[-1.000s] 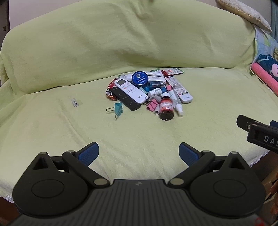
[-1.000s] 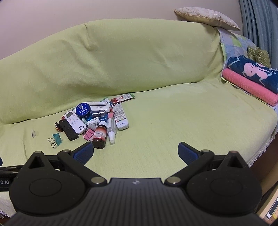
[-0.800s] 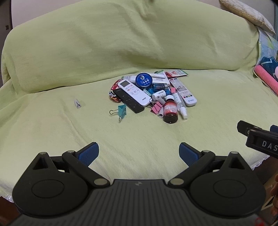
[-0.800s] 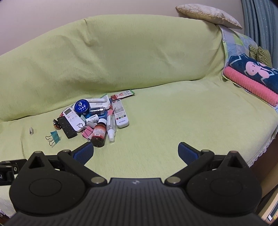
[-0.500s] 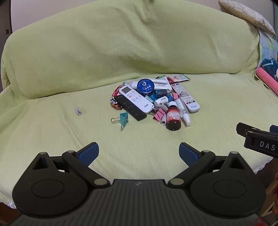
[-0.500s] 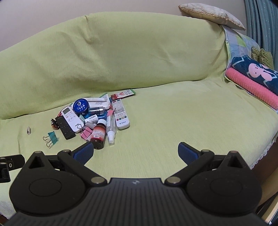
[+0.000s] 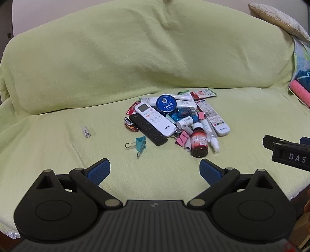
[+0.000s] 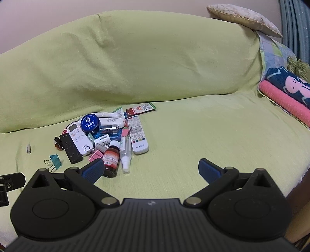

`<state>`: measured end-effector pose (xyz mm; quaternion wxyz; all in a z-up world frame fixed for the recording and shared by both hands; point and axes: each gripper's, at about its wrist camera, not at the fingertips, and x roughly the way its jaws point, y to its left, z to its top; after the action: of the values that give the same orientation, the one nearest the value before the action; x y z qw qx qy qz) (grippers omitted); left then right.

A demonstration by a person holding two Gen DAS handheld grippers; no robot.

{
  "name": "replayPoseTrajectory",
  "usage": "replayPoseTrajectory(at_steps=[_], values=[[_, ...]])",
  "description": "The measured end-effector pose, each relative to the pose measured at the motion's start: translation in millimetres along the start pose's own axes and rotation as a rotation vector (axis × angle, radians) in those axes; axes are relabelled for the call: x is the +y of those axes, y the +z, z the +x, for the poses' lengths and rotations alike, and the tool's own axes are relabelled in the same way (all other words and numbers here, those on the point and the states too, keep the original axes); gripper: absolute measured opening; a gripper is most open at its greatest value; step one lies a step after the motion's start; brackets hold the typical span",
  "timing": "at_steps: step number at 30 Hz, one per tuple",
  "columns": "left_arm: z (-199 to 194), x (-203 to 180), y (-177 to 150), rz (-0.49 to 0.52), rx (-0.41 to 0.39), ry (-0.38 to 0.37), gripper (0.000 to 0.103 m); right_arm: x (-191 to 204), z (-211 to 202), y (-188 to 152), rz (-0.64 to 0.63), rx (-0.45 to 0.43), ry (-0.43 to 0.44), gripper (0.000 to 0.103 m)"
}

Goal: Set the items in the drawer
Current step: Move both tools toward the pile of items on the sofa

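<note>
We hover over a sofa (image 8: 193, 135) clutter pile (image 7: 174, 124).
Both hand-held grippers, left (image 7: 155, 170) and right (image 8: 151, 168), gape empty; nothing picked, no drawer visible.

Sofa (image 8: 155, 58) under a yellow-green cover, beige cushion (image 8: 244, 18) on its backrest, blue-grey curtain (image 8: 296, 25), pale wall (image 8: 58, 17)

The left gripper (image 7: 155, 170) is held level, its blue-padded fingers (image 7: 98, 170) spread wide with nothing between them. The right gripper (image 8: 151, 170) is held level too, jaws equally wide and empty, and sits just beside the left one, to its right.
</note>
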<state>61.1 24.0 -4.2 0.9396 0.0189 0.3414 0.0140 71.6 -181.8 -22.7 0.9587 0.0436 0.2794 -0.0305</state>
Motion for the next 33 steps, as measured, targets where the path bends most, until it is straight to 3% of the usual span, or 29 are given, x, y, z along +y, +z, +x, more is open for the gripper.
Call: replayPoseTrajectory(at_steps=[15, 33], values=[[39.0, 8.9, 1.7, -0.004, 0.025, 0.034, 0.099, 22.0, 44.8, 6.1, -0.039, 0.04, 0.026, 0.102], [99.8, -15.0, 22.4, 0.0, 0.046, -0.037, 0.099, 10.6, 111.4, 6.9, -0.062, 0.076, -0.019, 0.102]])
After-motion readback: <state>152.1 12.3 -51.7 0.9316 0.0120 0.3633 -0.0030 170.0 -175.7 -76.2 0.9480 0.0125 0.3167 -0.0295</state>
